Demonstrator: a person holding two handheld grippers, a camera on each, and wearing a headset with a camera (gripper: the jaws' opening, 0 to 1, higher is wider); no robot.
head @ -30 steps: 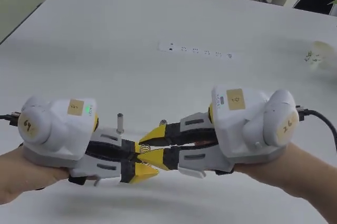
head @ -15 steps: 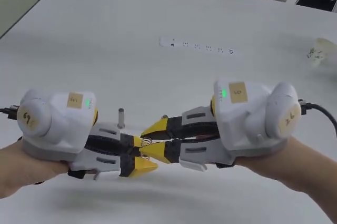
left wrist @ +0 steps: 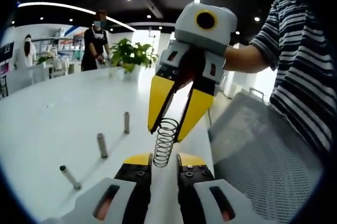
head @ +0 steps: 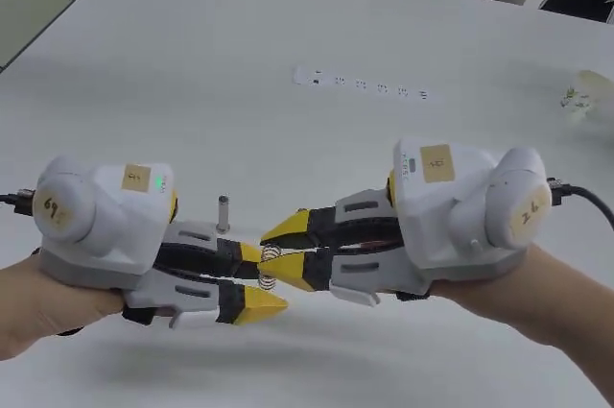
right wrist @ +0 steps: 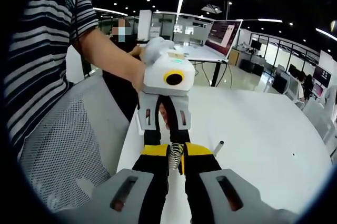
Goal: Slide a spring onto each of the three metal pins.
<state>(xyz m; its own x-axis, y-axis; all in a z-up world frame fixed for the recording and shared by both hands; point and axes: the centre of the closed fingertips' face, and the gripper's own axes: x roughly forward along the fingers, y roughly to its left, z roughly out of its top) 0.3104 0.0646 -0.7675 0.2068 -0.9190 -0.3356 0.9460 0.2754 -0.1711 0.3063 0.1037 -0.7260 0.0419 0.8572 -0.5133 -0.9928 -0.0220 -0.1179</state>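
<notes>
Spring [left wrist: 166, 142], one end in left gripper [left wrist: 164, 158], other in right gripper [left wrist: 168, 132].

An open-plan office: long white tables [right wrist: 253, 124], a monitor [right wrist: 224, 33], a potted plant [left wrist: 129, 55].

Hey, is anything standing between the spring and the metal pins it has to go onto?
Nothing visible does. The spring is held above the table, gripped at the tips of the left gripper and the right gripper. The three pins stand off to one side on bare table, with open space between.
</notes>
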